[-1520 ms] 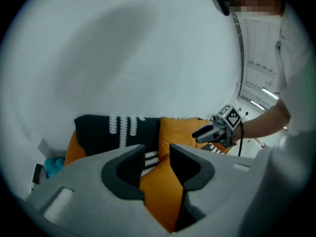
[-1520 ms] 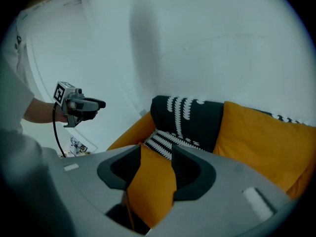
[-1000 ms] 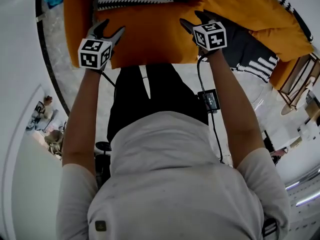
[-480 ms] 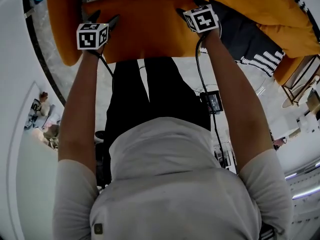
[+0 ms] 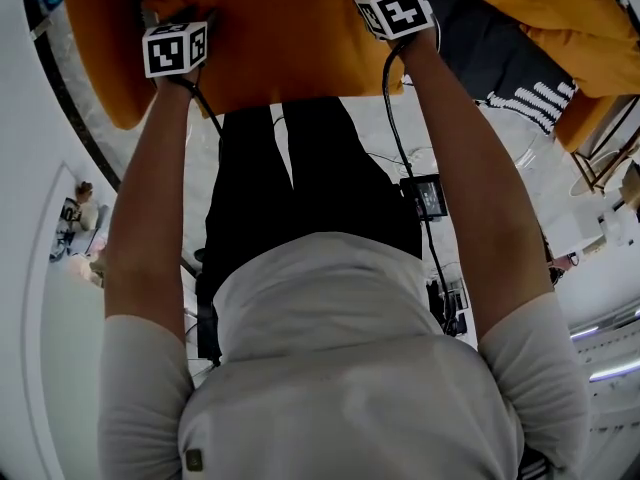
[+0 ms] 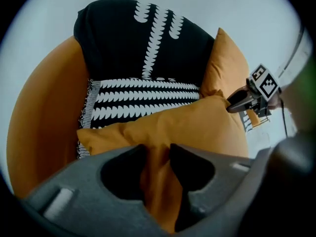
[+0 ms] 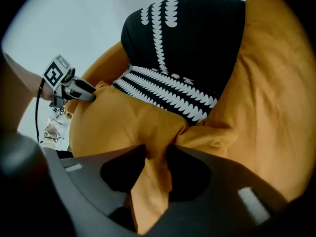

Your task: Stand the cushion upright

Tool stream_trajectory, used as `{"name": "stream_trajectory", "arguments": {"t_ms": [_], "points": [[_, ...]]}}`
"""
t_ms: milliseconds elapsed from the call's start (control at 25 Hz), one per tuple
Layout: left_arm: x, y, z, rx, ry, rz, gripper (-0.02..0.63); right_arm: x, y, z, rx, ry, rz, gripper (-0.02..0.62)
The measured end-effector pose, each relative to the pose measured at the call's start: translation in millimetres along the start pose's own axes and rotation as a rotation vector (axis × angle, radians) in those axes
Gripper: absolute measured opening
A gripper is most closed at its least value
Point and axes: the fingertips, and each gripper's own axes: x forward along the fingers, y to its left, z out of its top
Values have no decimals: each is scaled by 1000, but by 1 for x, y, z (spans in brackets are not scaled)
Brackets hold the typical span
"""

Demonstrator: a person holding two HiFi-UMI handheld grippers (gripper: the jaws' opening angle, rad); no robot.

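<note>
The orange cushion (image 5: 285, 53) lies flat on the seat of an orange armchair (image 6: 37, 117). I hold its near edge at both corners. My left gripper (image 6: 157, 154) has a fold of the cushion (image 6: 202, 127) between its closing jaws, and the pads squeeze the fabric. At the other corner my right gripper (image 7: 157, 152) is closing too, with the cushion (image 7: 111, 122) bunched between its pads. In the head view only the marker cubes of the left gripper (image 5: 178, 30) and the right gripper (image 5: 396, 0) show clearly; the fingertips are hidden.
Behind the cushion lie a black and white striped cushion (image 6: 143, 100) and a black patterned one (image 6: 143, 43) against the chair back. A second orange cushion (image 7: 276, 83) leans at the right. Dark patterned fabric (image 5: 510, 68) and a wooden side table (image 5: 605, 143) are to the right.
Both grippers have sunk onto the cushion's near edge and closed from wide open onto the fabric. The chair has shifted up in the head view.
</note>
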Motion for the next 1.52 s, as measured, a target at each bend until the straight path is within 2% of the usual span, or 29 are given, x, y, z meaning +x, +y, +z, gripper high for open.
{"name": "stream_trajectory", "arguments": {"t_ms": [80, 160, 240, 320, 560, 920, 1200, 1360, 1520], "points": [[-3, 2, -1, 10, 4, 13, 101, -4, -2, -1, -19, -16, -19, 97], [-7, 2, -2, 16, 9, 9, 50, -10, -2, 1, -32, -44, -31, 43], [-13, -1, -2, 39, 13, 5, 12, -17, 2, 2, -38, -63, -38, 22], [-21, -5, -3, 56, 11, 7, 6, -25, 7, 0, -33, -74, -49, 19], [-56, -19, -11, 30, -33, -20, 6, -56, 24, -12, 31, -131, -91, 17], [-130, -37, -29, 101, -117, -77, 6, -123, 73, -26, 68, -237, -148, 17], [-205, -23, -2, 205, -227, -80, 6, -177, 116, -3, 89, -351, -227, 17], [-256, -24, 24, 299, -289, -78, 6, -211, 134, 8, 89, -405, -261, 17], [-282, -20, 49, 381, -311, -72, 6, -242, 140, 30, 73, -441, -301, 17]]}}
